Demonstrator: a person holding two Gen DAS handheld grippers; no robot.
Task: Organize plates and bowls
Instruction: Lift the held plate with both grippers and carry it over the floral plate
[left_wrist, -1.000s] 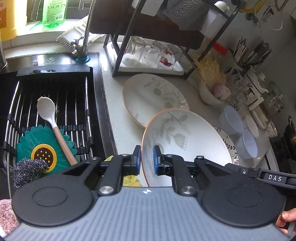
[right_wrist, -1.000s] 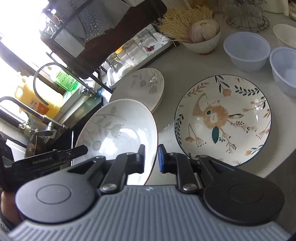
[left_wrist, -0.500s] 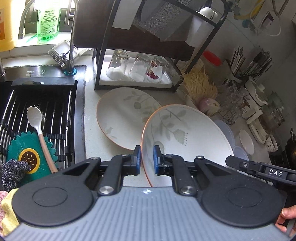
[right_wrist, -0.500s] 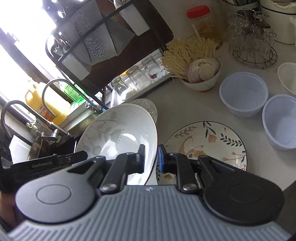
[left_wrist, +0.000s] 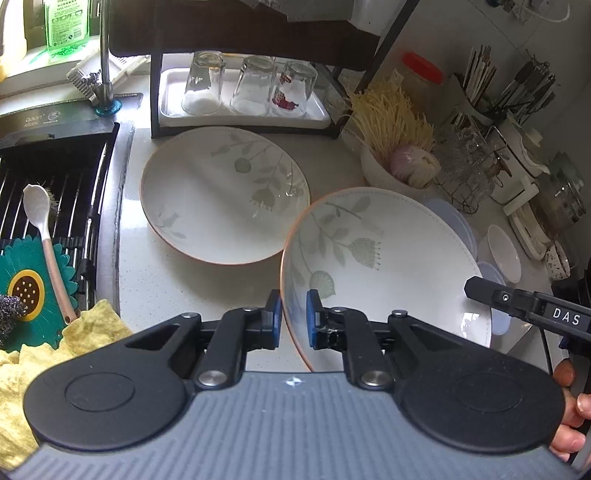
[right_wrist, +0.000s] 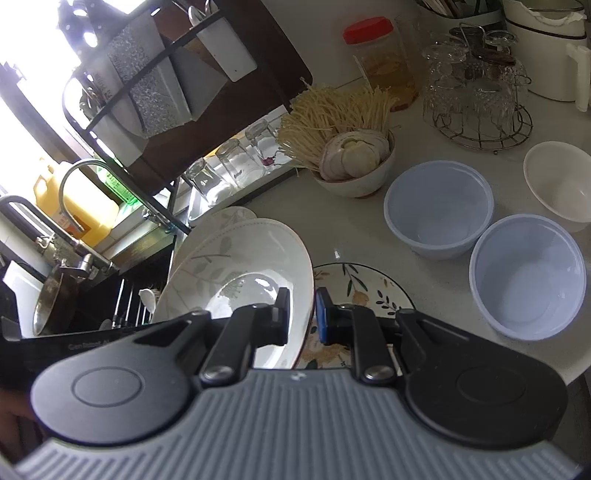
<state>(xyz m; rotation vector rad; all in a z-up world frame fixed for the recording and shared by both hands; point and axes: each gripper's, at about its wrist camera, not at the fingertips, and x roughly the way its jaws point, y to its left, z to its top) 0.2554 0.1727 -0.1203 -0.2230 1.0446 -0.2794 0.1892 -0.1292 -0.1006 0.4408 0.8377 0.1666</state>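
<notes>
The leaf plate (left_wrist: 384, 266) hangs tilted above the counter (left_wrist: 207, 306). My left gripper (left_wrist: 293, 319) and right gripper (right_wrist: 301, 315) each pinch its rim, so it stays steady. A matching plate (left_wrist: 221, 192) lies just left; I think mine goes on it.

White leaf-print plate (left_wrist: 384, 266) tilted, airborne beside matching plate (left_wrist: 221, 195) on counter.

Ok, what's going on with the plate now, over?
Left gripper and right gripper both shut on the leaf plate's rim, plate tilted off the counter. Second leaf plate lies beside it. Nothing in the way.
</notes>
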